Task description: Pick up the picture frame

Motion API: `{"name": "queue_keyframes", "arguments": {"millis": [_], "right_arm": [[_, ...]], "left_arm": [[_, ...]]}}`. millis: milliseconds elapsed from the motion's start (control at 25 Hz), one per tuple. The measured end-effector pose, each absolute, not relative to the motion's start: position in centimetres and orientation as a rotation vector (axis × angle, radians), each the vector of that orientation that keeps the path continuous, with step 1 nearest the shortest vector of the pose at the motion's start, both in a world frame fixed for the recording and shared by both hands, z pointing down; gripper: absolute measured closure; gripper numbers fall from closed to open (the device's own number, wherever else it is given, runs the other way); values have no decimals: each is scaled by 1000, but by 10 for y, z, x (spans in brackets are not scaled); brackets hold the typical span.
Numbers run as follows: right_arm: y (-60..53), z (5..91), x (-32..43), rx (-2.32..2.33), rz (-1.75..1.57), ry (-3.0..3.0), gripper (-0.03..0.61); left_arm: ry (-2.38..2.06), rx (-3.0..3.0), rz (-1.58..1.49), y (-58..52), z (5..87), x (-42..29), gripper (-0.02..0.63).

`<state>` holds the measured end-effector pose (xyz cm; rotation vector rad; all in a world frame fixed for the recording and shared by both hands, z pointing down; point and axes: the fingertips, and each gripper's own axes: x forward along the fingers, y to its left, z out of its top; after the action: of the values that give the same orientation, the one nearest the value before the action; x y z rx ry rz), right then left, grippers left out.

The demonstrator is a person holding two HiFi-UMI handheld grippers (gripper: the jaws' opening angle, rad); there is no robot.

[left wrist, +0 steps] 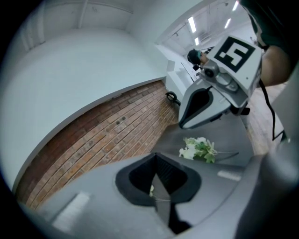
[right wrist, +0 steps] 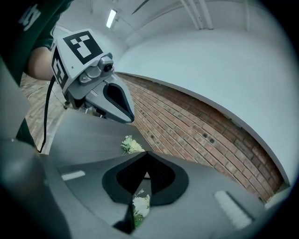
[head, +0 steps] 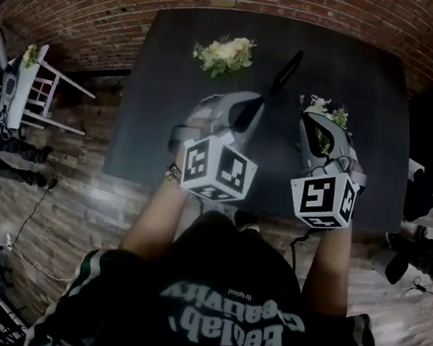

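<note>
We've got both grippers out over the dark table (head: 159, 96): left gripper (head: 251, 107) and right gripper (head: 313, 124), each with its jaws pinched together on nothing. The picture frame (head: 286, 72) stands edge-on, a thin dark slab between the left flower bunch (head: 227, 54) and the right flower bunch (head: 327, 110), near the left gripper's tip

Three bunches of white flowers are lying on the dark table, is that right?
No. Two bunches of white flowers, not three, lie on the dark table: the left bunch and the right bunch, as the head view shows.
</note>
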<state>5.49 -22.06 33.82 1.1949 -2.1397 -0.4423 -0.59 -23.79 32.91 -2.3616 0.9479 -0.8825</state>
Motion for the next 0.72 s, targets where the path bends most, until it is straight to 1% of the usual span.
{"name": "queue_keyframes", "arguments": {"millis": [720], "right_arm": [[-245, 336, 54, 1317, -396, -2009, 572]], "left_arm": [[818, -2410, -805, -286, 326, -11, 612]]}}
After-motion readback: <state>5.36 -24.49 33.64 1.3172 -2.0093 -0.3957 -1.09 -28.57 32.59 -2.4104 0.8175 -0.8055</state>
